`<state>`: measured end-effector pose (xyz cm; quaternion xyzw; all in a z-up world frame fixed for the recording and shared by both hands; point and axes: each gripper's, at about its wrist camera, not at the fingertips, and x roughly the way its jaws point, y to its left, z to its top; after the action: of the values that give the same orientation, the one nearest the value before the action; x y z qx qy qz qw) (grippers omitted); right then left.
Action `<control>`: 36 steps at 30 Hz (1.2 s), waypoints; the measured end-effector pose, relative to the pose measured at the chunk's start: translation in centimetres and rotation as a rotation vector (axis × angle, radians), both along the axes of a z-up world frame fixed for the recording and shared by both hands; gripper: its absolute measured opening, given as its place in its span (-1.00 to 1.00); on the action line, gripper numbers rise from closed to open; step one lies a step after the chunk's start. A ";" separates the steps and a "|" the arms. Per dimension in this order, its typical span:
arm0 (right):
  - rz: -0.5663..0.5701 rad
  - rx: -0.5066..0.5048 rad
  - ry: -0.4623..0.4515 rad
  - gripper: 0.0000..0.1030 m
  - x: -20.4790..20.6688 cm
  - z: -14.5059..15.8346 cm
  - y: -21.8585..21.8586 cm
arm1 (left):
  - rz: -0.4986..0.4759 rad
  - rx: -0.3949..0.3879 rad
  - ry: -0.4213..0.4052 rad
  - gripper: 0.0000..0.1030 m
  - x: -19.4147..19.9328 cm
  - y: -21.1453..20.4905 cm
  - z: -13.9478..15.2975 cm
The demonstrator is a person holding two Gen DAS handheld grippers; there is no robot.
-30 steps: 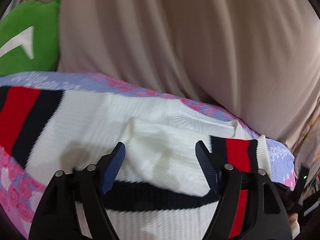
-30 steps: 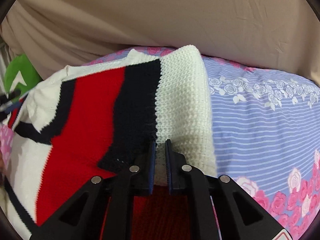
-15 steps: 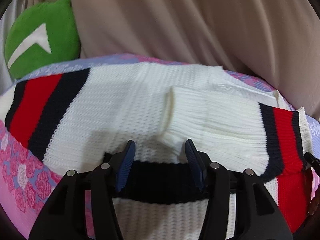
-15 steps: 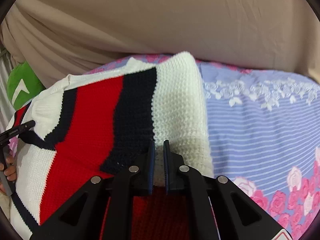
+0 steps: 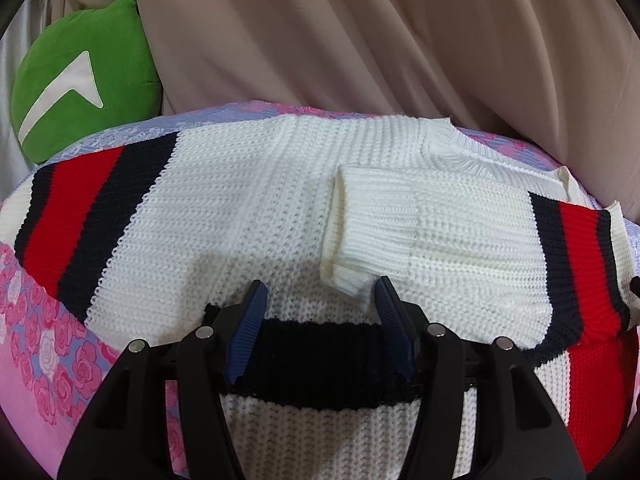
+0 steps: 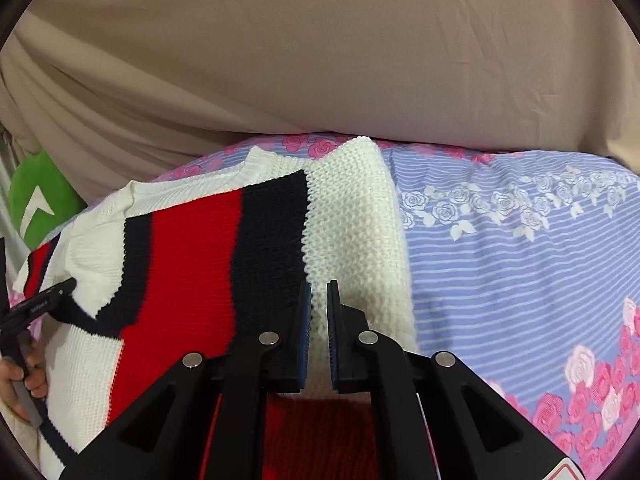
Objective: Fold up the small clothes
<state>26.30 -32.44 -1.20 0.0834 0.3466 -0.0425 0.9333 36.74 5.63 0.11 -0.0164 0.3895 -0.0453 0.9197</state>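
Beige draped cloth [image 6: 320,60] closes off the back; below it lies a bedsheet [image 6: 520,248], lilac stripes with pink and white roses. That sheet is your work surface.

Your right gripper [image 6: 319,292] has its blue pads nearly together, pinching a fold of the white knit at the sweater's edge. From that pinch the sweater [image 6: 192,264] runs up and away to the left: white, then a navy band, red, navy again.

Your left gripper [image 5: 320,294] stands about half open and has just eased a little wider, nothing pressed between the pads. Its tips sit over the navy stripe on the sweater's body. The ribbed cuff [image 5: 360,232] of a folded-in sleeve lies just beyond the right tip; contact there cannot be told.

The sweater lies spread across the sheet, one sleeve laid over the chest, the other striped sleeve out to the left.

Further out, a green cushion [image 5: 80,88] with a white mark sits at the far left against the beige cloth.
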 end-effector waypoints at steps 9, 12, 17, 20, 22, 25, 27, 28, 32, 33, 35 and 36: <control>-0.035 -0.173 0.066 -0.88 0.3 -2.1 1.3 | 0.004 -0.077 -0.031 0.11 -1.0 1.2 0.4; -0.030 -0.138 0.061 -0.88 0.3 -2.0 0.6 | 0.038 -0.164 -0.082 0.15 -2.6 3.8 1.5; -0.029 -0.126 0.059 -0.88 0.1 -2.1 0.7 | 0.205 -0.160 -0.133 0.63 -4.4 12.5 3.6; -0.030 -0.132 0.060 -0.88 0.1 -2.1 0.9 | 0.390 -0.171 -0.129 0.67 -4.1 20.6 3.9; -0.030 -0.130 0.060 -0.88 0.1 -2.1 0.9 | 0.483 -0.211 -0.100 0.67 -3.3 25.8 3.5; -0.030 -0.129 0.059 -0.88 0.1 -2.1 0.9 | 0.616 -0.280 -0.065 0.67 -2.0 32.9 2.4; -0.030 -0.128 0.059 -0.88 0.1 -2.1 0.9 | 0.692 -0.292 -0.031 0.66 -1.3 36.2 1.3; -0.030 -0.126 0.058 -0.88 0.1 -2.1 0.9 | 0.724 -0.311 -0.024 0.66 -1.0 37.7 0.9; -0.030 -0.118 0.056 -0.88 0.1 -2.1 1.0 | 0.731 -0.367 0.002 0.63 0.5 40.2 -0.5; -0.029 -0.117 0.056 -0.88 0.1 -2.1 1.0 | 0.729 -0.367 -0.006 0.58 0.7 40.4 -0.7; -0.030 -0.117 0.056 -0.88 0.1 -2.1 1.0 | 0.708 -0.356 -0.023 0.11 1.4 40.5 -0.5; -0.029 -0.117 0.056 -0.88 0.1 -2.1 0.9 | 0.680 -0.374 -0.024 -0.23 1.7 40.3 -0.4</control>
<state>26.37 -31.51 -3.32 0.0324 0.3680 -0.0788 0.9259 38.46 45.90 -0.28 -0.3113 0.3359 0.1919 0.8680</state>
